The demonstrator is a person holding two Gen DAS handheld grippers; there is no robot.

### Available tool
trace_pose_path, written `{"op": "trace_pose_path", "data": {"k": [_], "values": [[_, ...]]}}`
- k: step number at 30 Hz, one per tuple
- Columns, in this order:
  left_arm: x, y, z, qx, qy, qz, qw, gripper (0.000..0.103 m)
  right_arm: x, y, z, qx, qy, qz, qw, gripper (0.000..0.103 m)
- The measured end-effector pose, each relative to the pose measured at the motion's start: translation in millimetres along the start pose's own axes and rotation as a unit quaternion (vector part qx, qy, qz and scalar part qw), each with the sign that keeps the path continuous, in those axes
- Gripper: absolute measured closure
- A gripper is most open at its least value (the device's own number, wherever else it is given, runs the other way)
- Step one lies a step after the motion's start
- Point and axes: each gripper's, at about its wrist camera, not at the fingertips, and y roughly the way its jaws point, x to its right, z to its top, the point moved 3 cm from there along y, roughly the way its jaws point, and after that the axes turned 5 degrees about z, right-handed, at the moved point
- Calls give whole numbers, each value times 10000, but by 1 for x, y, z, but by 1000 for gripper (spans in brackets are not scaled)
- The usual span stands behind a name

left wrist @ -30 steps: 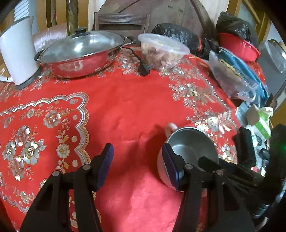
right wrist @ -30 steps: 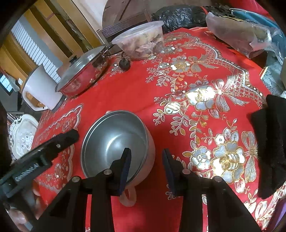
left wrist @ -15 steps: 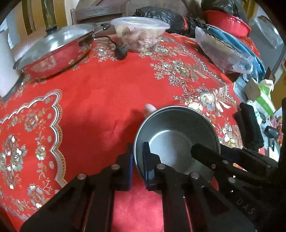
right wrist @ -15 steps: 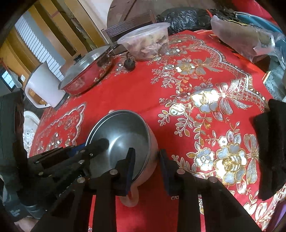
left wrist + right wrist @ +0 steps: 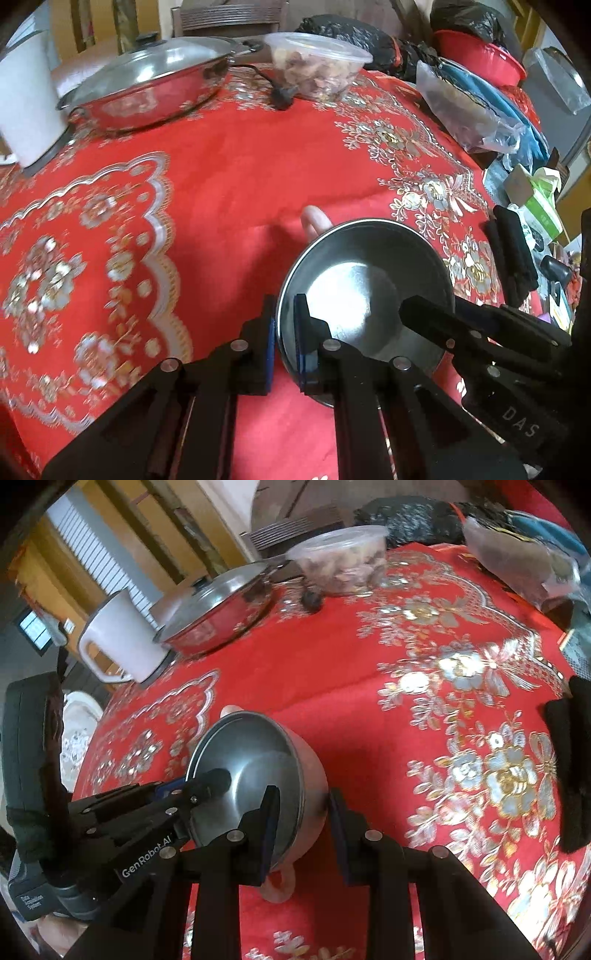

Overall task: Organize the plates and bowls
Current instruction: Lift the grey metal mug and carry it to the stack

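Note:
A steel-lined bowl (image 5: 369, 280) with a pink outer shell and pink ear handles (image 5: 277, 886) hangs tilted just above the red tablecloth (image 5: 229, 192). My left gripper (image 5: 285, 314) is shut on the bowl's near-left rim, one pad inside and one outside. In the right wrist view the bowl (image 5: 251, 753) leans to the left. My right gripper (image 5: 301, 812) is shut across its thick wall, with one finger in the steel hollow and the other against the pink shell. The left gripper's fingertips (image 5: 214, 779) show on the far rim.
At the back of the table stand a lidded steel wok (image 5: 147, 85), a white kettle (image 5: 26, 110) and a clear plastic food tub (image 5: 317, 62). Plastic bags (image 5: 465, 110) and a black cloth (image 5: 513, 251) lie along the right edge. A white patterned plate (image 5: 77, 731) sits off to the left.
My left gripper went from open beside the bowl to shut on its rim. The bowl has since tipped up and leans left. The right gripper's fingers narrowed slightly onto the wall.

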Motion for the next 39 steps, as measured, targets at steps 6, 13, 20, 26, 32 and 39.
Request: {"op": "trace_pose_path", "data": {"k": [6, 13, 20, 26, 32, 39], "values": [[-22, -18, -17, 55, -154, 161, 9997, 96, -28, 4, -11, -64, -171, 71, 9998, 75], [-49, -35, -33, 34, -390, 134, 9991, 96, -61, -1, -20, -90, -343, 213, 9991, 75], [-77, -68, -44, 215, -605, 183, 9978, 96, -99, -6, -24, -89, -565, 402, 9976, 75], [-108, -90, -57, 348, -843, 340, 9953, 96, -141, -4, -30, -142, -856, 522, 9949, 75], [-137, -100, -75, 365, -1056, 407, 9929, 96, -168, 6, -42, -258, -994, 622, 9928, 75], [-169, -131, -88, 550, -1295, 470, 9889, 96, -217, -2, -47, -253, -1349, 849, 9869, 75]]}}
